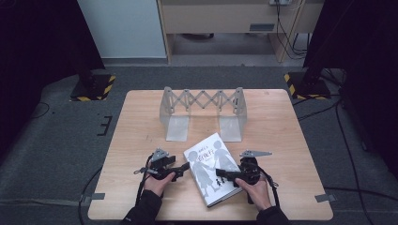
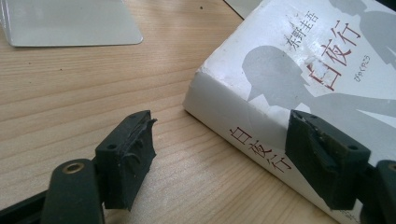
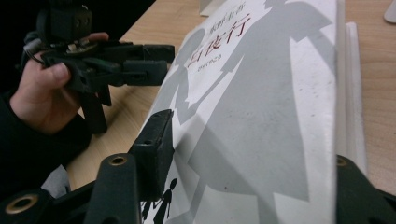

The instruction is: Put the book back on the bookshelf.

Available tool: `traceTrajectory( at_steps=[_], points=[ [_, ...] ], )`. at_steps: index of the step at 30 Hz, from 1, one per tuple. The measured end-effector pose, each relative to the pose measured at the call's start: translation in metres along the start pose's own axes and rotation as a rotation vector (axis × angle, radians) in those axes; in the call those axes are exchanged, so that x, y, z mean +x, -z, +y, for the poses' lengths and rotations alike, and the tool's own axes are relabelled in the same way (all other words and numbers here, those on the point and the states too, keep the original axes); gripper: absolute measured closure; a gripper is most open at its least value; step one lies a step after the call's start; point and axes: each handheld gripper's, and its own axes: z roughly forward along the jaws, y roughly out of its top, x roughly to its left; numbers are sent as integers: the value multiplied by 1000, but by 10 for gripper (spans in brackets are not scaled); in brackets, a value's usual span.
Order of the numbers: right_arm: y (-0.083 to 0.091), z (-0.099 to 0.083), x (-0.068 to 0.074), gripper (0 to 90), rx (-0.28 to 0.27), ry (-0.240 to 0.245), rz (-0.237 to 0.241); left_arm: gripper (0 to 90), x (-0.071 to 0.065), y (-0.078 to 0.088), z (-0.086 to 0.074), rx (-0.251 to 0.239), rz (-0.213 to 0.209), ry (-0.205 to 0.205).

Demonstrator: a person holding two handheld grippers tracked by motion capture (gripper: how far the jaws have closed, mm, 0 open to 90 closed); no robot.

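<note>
So the light wooden table (image 1: 141,122) sits on grey carpet, with a grey metal expanding book rack (image 1: 202,112) standing at its far side. Nearer the person lies a white paperback book with grey silhouettes (image 1: 211,168), flat and a bit askew. The left gripper (image 1: 184,168) is level at its spine corner (jaws apart, gripping nothing). The right gripper (image 1: 221,175) straddles the book's opposite edge, one jaw over the cover; can't tell whether it's pinching.

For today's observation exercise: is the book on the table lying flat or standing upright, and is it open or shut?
Lying flat and shut. The book rests on the table with its front cover facing up; the left gripper view shows its spine low against the wood.
</note>
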Motion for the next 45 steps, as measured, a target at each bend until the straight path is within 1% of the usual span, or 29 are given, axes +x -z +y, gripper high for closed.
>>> traceTrajectory(
  at_steps=[3,8,12,16,17,18,20,21,23,24,26,28,30,33,35,41,42,43,45],
  points=[
    [1,1,0,516,-11,-11,3,225,0,0,0,4,-3,6],
    [1,0,0,543,-19,-20,-11,225,1,0,0,6,-8,11],
    [2,1,0,586,-32,-34,-10,219,0,0,0,7,-5,12],
    [4,2,0,658,-42,-56,23,200,1,-1,0,19,-10,20],
    [5,2,0,689,-53,-61,42,197,1,-1,0,21,-11,19],
    [6,3,0,699,-60,-76,54,194,1,-1,0,21,-8,20],
    [6,3,1,713,-60,-67,53,181,1,-1,0,24,-7,27],
    [6,3,1,735,-64,-94,67,177,1,-1,-1,25,-7,28],
    [6,3,1,745,-67,-100,75,177,1,0,-1,21,-14,23],
    [7,4,1,771,-74,-115,89,180,0,0,-1,17,-15,18],
    [8,4,1,780,-79,-123,96,186,0,0,-1,10,-17,16],
    [9,4,2,796,-87,-139,109,194,0,1,-2,-13,-33,32],
    [9,4,3,802,-95,-137,112,194,0,2,-3,-31,-62,60],
    [12,4,2,811,-100,-130,126,193,-1,2,-4,-47,-89,77],
    [14,3,1,817,-109,-141,140,192,-2,2,-4,-54,-112,88],
    [20,4,0,835,-127,-145,179,148,-10,-3,-7,-46,-171,96],
    [21,4,-1,838,-129,-147,189,125,-12,-3,-8,-46,-179,90],
    [21,4,-1,838,-129,-147,189,125,-14,-4,-8,-43,-185,89],
    [22,3,-1,840,-135,-145,200,91,-17,-7,-9,-37,-215,91]
  ],
)
